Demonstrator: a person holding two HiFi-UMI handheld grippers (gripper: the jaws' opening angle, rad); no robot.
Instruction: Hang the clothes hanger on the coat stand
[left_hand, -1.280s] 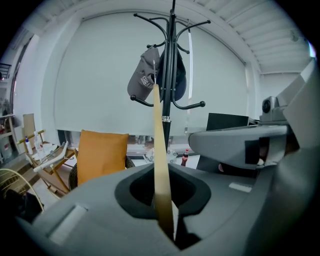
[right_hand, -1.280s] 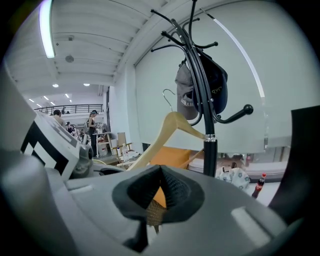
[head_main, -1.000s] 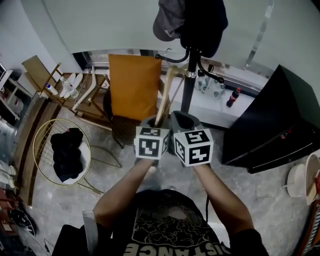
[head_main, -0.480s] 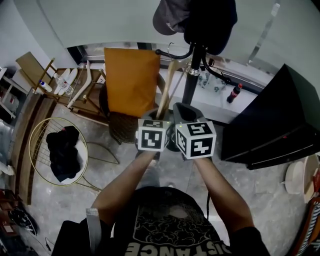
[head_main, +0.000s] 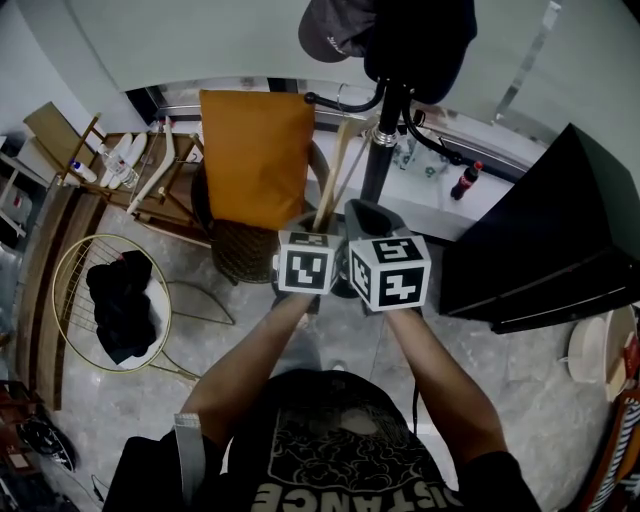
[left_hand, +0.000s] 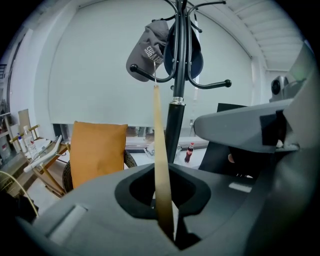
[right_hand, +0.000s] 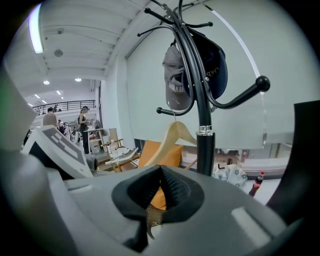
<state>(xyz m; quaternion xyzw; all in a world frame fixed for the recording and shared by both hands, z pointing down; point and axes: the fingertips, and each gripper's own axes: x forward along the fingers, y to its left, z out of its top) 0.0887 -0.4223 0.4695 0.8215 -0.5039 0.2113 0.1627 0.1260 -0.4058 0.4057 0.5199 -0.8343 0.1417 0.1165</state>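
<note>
A pale wooden hanger (head_main: 331, 182) rises from my left gripper (head_main: 318, 226), which is shut on its lower end. In the left gripper view the hanger (left_hand: 160, 165) is edge-on, and its thin wire hook (left_hand: 154, 80) reaches the lower left arm of the black coat stand (left_hand: 177, 100). The right gripper view shows the hanger (right_hand: 172, 136) just left of the stand's pole (right_hand: 205, 150), its hook right under a curved arm (right_hand: 167, 111). My right gripper (head_main: 366, 216) is beside the left one, shut and holding nothing. A grey cap (right_hand: 177, 82) and a dark cap (right_hand: 215, 70) hang higher on the stand.
An orange cushion (head_main: 256, 150) leans on a wicker chair (head_main: 240, 250) left of the stand. A large black panel (head_main: 545, 240) stands at the right, with a cola bottle (head_main: 463, 183) near it. A gold wire basket (head_main: 100, 300) holds dark clothes; a wooden rack (head_main: 150, 185) is beyond.
Both grippers have risen slightly toward the stand, and the hanger's top has come closer under the stand's lower arm. Both grippers stay as they were, the left one on the hanger.
</note>
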